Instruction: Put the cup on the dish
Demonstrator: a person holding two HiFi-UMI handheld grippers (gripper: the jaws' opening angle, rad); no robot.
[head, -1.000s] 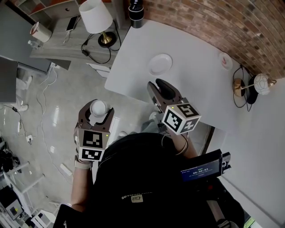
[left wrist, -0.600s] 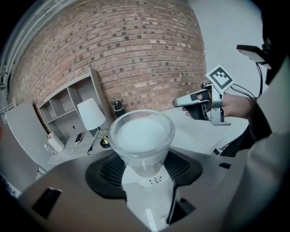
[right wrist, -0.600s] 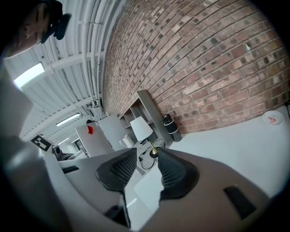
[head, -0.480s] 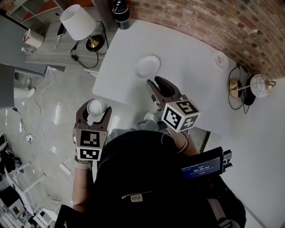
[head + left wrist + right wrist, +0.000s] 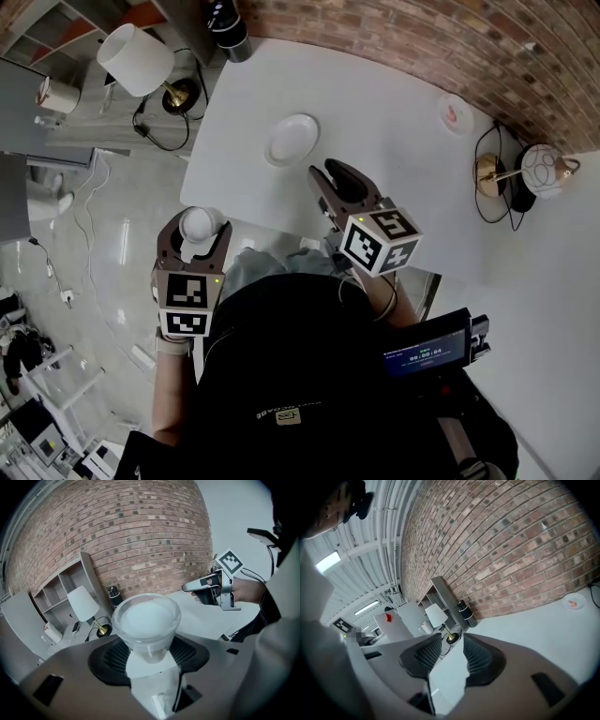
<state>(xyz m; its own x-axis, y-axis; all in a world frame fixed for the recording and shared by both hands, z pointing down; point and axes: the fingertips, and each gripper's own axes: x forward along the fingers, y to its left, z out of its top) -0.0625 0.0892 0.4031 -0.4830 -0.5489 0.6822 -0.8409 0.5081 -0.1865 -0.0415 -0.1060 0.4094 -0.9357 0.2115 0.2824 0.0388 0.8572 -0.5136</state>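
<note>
The left gripper is held out in front of the person's left side, pointing forward and tilted well downward, over the pale floor just short of the near edge of the white table. Its jaws are clamped on the lower part of a white cup, which sits upright between the pads with its mouth up. The right gripper reaches further forward, close to level, its tips over the table's near edge and its marker cube turned up toward the head camera. Its jaws stand slightly apart with nothing between them. The white dish lies bare on the table, just ahead of the right gripper and apart from the cup.
</note>
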